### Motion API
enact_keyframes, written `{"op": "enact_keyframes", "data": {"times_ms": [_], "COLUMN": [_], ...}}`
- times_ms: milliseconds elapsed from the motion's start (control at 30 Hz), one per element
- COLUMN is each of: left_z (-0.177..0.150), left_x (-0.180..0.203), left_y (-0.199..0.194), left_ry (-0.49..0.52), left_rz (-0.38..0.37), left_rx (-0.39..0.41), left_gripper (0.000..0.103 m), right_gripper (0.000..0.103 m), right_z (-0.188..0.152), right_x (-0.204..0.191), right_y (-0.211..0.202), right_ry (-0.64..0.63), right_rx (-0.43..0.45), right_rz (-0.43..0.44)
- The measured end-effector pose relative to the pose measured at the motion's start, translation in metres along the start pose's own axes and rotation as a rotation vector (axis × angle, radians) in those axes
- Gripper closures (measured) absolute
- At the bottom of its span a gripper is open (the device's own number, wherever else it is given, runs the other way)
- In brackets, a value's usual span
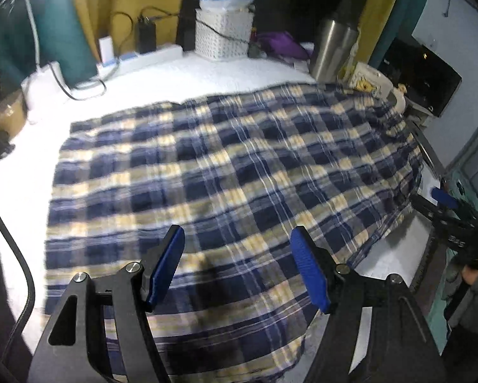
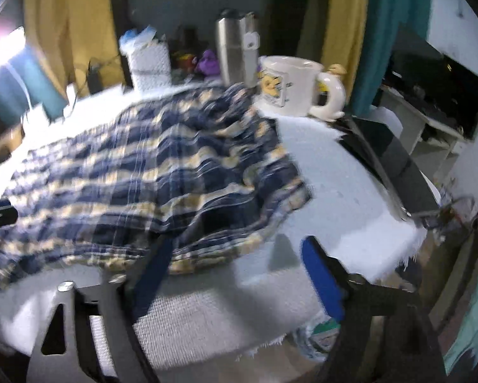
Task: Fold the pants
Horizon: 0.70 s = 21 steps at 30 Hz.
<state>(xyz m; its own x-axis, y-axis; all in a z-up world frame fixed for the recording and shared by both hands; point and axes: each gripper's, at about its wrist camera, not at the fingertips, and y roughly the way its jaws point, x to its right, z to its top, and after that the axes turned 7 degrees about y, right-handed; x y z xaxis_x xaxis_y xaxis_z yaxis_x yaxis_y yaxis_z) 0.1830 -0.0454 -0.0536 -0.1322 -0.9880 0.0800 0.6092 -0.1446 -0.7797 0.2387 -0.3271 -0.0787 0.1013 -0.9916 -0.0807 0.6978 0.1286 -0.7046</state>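
Plaid pants spread flat, both tools released above them.

The pants (image 1: 226, 172) lie across the white-covered worktop (image 1: 181, 73), taken here as the landmark. At the worktop's near left, the left tool (image 1: 237, 266) hovers over the cloth with jaws apart, gripping nothing. At its near right edge, the right tool (image 2: 235, 257) is likewise spread wide, one finger just at the rumpled hem. At the far right, the mug (image 2: 290, 86) and steel tumbler (image 2: 237, 51) touch or nearly touch the fabric; a fold pulled from there could likely drag and topple them, judging by how close they stand.
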Motion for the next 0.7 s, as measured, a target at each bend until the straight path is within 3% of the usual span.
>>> {"op": "enact_keyframes", "data": {"times_ms": [267, 433, 700], "left_z": [0.004, 0.004, -0.008], "left_x": [-0.033, -0.061, -0.099], "left_y": [-0.02, -0.022, -0.025], "left_ry": [-0.044, -0.096, -0.164], "left_rz": [0.09, 0.14, 0.195], "left_rx": [0.045, 0.045, 0.02], "left_gripper": [0.033, 0.033, 0.033], "right_gripper": [0.01, 0.01, 0.005], "right_z": [0.008, 0.008, 0.022], "right_x": [0.015, 0.014, 0.006], "right_y": [-0.004, 0.016, 0.035], "right_ry": [0.082, 0.119, 0.118], "right_rx": [-0.01, -0.066, -0.085], "right_rz": [0.07, 0.122, 0.148]}}
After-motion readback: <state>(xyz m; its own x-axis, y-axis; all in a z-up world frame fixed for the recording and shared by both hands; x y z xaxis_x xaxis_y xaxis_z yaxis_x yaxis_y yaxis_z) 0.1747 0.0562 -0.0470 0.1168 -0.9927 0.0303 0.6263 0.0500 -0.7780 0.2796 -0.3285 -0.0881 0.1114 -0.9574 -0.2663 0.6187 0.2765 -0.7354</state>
